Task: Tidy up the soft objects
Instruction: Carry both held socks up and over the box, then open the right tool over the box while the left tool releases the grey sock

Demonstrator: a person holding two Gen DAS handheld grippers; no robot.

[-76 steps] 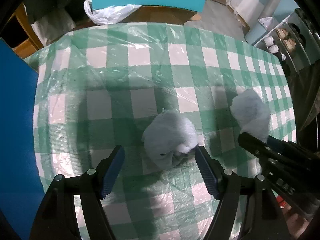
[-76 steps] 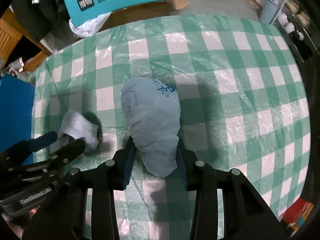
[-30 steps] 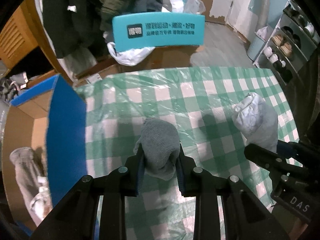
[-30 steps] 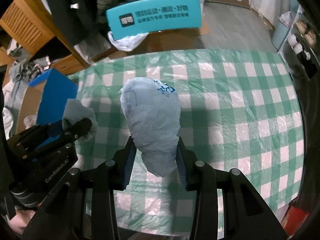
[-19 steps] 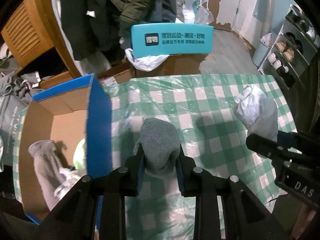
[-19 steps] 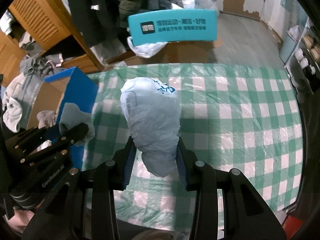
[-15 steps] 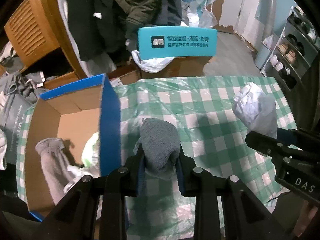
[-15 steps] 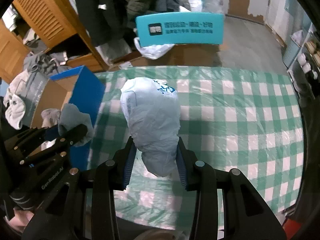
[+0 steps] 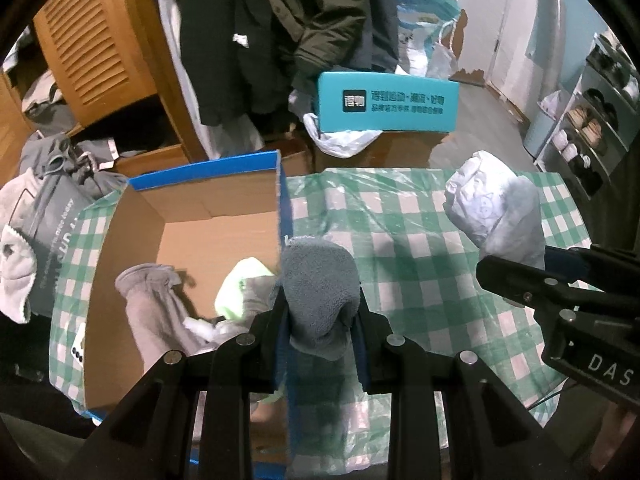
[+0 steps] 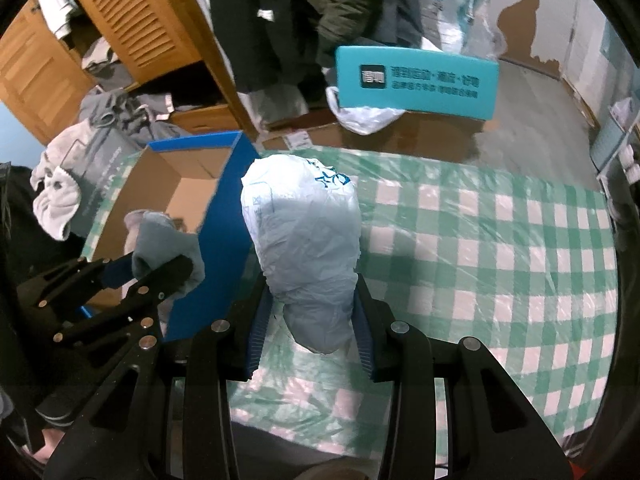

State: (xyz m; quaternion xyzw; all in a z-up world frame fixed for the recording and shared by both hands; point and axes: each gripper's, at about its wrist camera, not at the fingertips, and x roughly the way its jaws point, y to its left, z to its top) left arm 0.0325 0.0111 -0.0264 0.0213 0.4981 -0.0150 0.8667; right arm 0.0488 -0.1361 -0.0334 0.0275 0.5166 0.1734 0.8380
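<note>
Two soft bundles: fuzzy grey cloth [image 9: 318, 280], crinkled pale wad [image 10: 306, 240].

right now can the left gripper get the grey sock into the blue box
Probably yes. The left gripper is shut on the grey sock beside the blue box, whose top is open. Only the box's near wall lies between; the clothes inside leave room.

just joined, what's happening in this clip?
A person is holding tongs in both hands, sorting soft items. The left tongs are shut on a grey sock, held by the blue wall of the open cardboard box, where other soft items already lie. The right tongs are shut on a pale plastic-wrapped bundle, held above the green checked tablecloth.
</note>
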